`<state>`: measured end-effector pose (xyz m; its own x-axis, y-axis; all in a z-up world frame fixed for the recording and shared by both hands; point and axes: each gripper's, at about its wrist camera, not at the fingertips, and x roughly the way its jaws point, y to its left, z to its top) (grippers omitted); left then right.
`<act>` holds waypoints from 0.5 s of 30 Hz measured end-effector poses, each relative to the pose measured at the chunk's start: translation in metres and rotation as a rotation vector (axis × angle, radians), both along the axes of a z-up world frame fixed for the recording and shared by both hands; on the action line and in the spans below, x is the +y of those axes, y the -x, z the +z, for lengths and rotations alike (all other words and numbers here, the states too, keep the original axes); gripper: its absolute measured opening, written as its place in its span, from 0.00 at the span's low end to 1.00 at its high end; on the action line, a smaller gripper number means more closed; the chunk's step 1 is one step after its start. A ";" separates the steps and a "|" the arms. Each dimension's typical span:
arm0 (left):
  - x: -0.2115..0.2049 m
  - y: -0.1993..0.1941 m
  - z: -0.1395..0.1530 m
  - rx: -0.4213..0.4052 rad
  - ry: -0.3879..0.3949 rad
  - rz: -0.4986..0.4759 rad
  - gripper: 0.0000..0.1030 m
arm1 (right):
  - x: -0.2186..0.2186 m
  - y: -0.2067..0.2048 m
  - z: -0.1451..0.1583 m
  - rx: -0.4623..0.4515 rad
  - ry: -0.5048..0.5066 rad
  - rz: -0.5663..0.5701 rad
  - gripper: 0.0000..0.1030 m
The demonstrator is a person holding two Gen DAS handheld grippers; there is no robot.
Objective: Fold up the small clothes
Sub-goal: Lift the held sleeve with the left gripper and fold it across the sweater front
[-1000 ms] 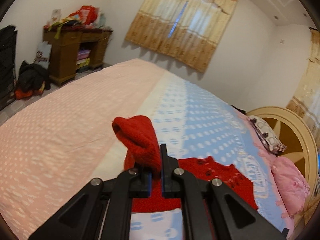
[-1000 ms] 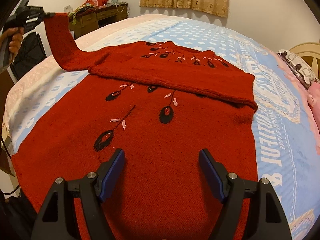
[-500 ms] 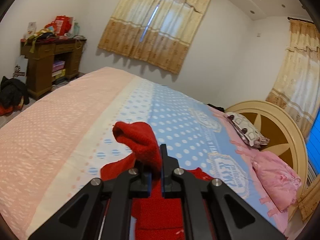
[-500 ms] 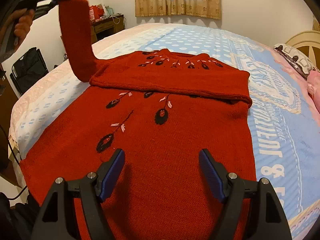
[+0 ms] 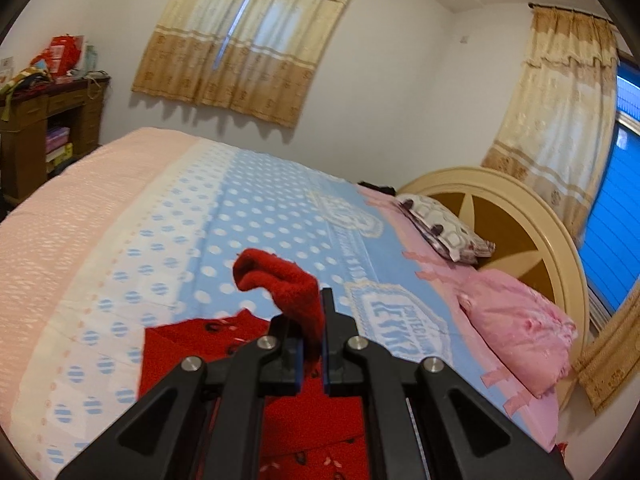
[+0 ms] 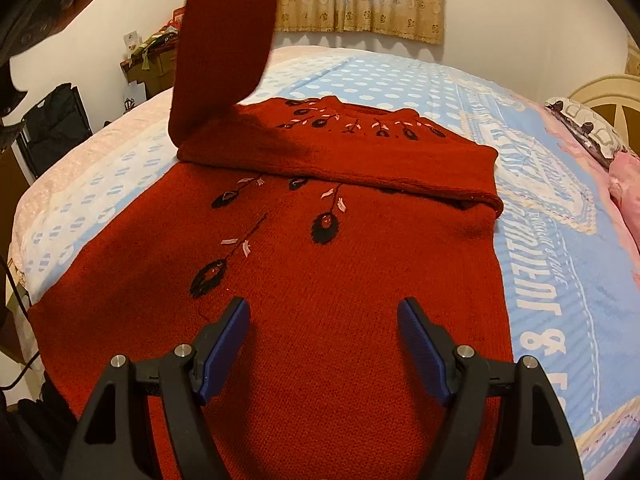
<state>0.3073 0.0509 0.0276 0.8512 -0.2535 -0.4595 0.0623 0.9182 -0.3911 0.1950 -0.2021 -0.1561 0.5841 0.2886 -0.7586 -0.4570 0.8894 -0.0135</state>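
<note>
The red knitted sweater (image 6: 320, 264) lies flat on the bed, front up with its black-and-pink flower embroidery showing, filling the middle of my right-hand view from the hem near me up to the collar at 12 o'clock. One sleeve (image 6: 400, 172) is already folded across the chest, lying as a band from about 10 to 3 o'clock just below the neckline. The other sleeve (image 6: 228, 40) is up in the air at 11 o'clock, rising from the shoulder, and I have its cuff (image 5: 280, 280) clamped between the pads of my left claw (image 5: 311, 346), the knit bunching out above the tips. My right claw (image 6: 323, 354) hangs over the lower body of the sweater with its blue pads wide apart, holding nothing. So I judge the job roughly a third done: one sleeve in, the second lifted but not yet laid over the first, and the body not yet folded up from the hem. Beyond the sweater spreads the blue polka-dot bedspread (image 6: 380, 84), with a pink pillow (image 5: 520, 332) and the round cream headboard (image 5: 520, 216) at 3 o'clock in my left view, and curtains (image 5: 248, 40) at 12.
</note>
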 end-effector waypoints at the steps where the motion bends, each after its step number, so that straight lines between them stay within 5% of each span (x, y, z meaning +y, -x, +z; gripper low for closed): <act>1: -0.007 -0.003 -0.002 0.003 0.002 -0.009 0.06 | 0.001 0.000 -0.001 -0.001 0.003 0.000 0.75; 7: -0.056 -0.016 -0.025 0.038 -0.005 -0.066 0.06 | 0.004 0.002 -0.003 -0.005 0.015 0.002 0.75; 15: -0.122 -0.041 -0.085 0.145 -0.128 -0.099 0.09 | 0.004 0.003 -0.004 -0.002 0.016 0.013 0.75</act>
<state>0.3483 -0.0707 -0.0578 0.7478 -0.2642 -0.6091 0.1061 0.9532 -0.2832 0.1919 -0.1982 -0.1603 0.5819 0.2841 -0.7620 -0.4685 0.8830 -0.0286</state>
